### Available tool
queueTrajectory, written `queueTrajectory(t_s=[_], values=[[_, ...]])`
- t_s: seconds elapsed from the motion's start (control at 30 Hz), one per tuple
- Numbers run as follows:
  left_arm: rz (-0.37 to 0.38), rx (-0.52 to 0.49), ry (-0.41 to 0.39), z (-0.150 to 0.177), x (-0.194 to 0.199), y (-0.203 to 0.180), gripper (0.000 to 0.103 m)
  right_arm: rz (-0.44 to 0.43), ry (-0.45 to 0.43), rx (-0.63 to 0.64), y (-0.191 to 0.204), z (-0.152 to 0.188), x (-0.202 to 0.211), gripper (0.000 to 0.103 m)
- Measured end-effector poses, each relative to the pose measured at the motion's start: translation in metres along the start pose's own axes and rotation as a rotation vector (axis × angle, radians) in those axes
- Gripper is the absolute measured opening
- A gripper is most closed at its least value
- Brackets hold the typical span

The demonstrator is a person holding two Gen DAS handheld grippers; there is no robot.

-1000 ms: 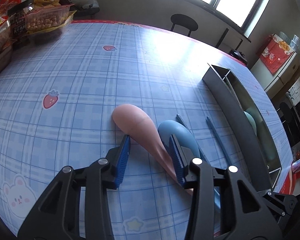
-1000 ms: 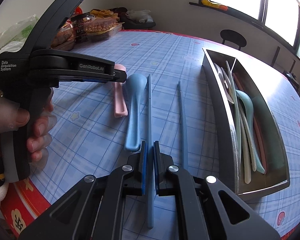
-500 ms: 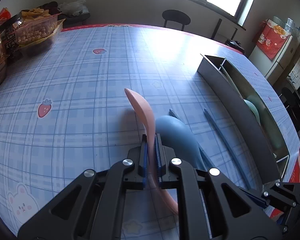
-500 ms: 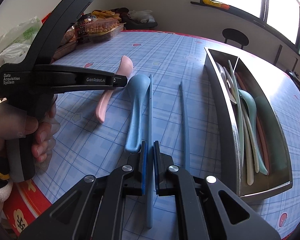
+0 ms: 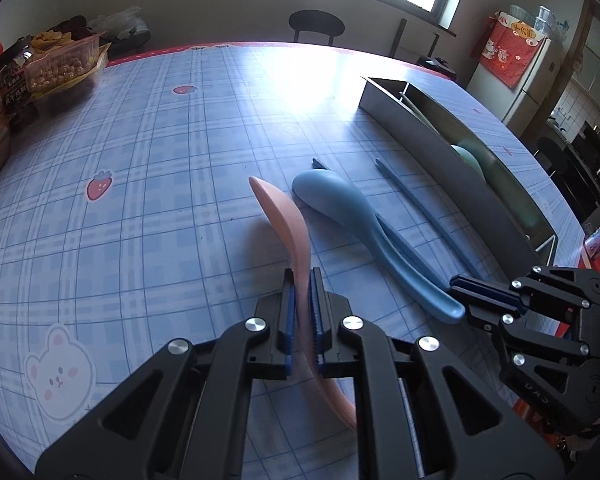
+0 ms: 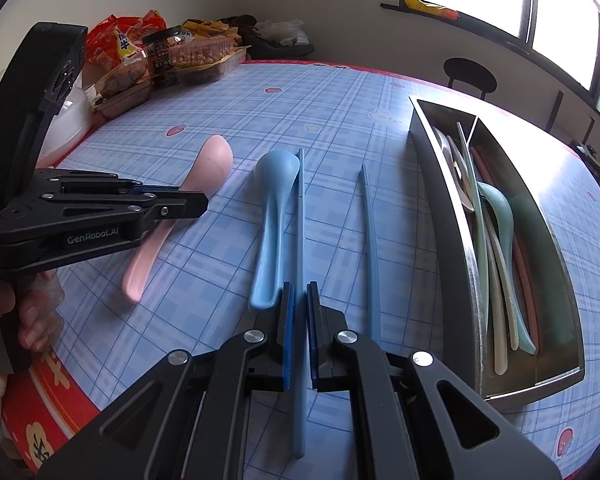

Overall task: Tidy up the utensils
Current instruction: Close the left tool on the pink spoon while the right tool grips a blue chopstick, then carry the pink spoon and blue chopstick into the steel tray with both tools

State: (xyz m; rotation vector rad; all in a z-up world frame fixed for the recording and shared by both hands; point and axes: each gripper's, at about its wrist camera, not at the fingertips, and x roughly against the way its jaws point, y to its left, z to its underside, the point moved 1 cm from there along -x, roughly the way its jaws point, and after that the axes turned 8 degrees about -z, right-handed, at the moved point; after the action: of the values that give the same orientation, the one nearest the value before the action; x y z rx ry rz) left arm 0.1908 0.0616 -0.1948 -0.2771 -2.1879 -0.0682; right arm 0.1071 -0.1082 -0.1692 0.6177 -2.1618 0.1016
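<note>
Two handheld tongs over a bench (image 5: 148, 184) covered in a blue plaid cloth with strawberry and bear prints. Landmark: the steel tray (image 6: 460, 248), a long metal box lying on the bench.

Left tongs (image 5: 300, 284): clamped on the handle of the pink spoon (image 5: 284, 220), which stands on edge between the blue pads. Its bowl points away from the camera and its handle tip runs back below the tongs. In the right wrist view the pink spoon (image 6: 204, 172) is the utensil farthest from the steel tray. A hand (image 6: 24, 312) grips the left tool's handle at the near bench edge.

Right tongs (image 6: 298, 292): closed on a blue chopstick (image 6: 300, 216), which passes lengthwise between the pads, roughly parallel to the steel tray's long wall. From the left wrist view the right tongs (image 5: 460, 284) sit close to the handle end of the blue spoon (image 5: 352, 216).

Loose utensils: the blue spoon (image 6: 272, 216) lies just beside the held chopstick, on the side away from the steel tray. A second blue chopstick (image 6: 370, 240) lies on the bench between the held chopstick and the steel tray.

Steel tray contents: several pale and green spoons (image 6: 500, 240) and a reddish utensil, all lying lengthwise.

Far from the steel tray, snack packets (image 6: 172, 60) crowd the bench's far corner.
</note>
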Motion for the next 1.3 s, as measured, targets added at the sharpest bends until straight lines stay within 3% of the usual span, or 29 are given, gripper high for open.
queueTrajectory(t_s=[0.37, 1.03, 1.3], values=[[0.13, 0.087, -0.114, 0.001, 0.03, 0.012, 0.011, 0.051, 0.007, 0.047, 0.009, -0.001, -0.002, 0.007], [0.145, 0.119, -0.132, -0.002, 0.035, 0.022, 0.011, 0.003, -0.101, -0.01, -0.003, 0.0, 0.024, 0.006], [0.147, 0.135, -0.123, -0.005, 0.032, 0.022, 0.011, -0.079, -0.177, -0.069, -0.018, 0.001, 0.036, 0.006]])
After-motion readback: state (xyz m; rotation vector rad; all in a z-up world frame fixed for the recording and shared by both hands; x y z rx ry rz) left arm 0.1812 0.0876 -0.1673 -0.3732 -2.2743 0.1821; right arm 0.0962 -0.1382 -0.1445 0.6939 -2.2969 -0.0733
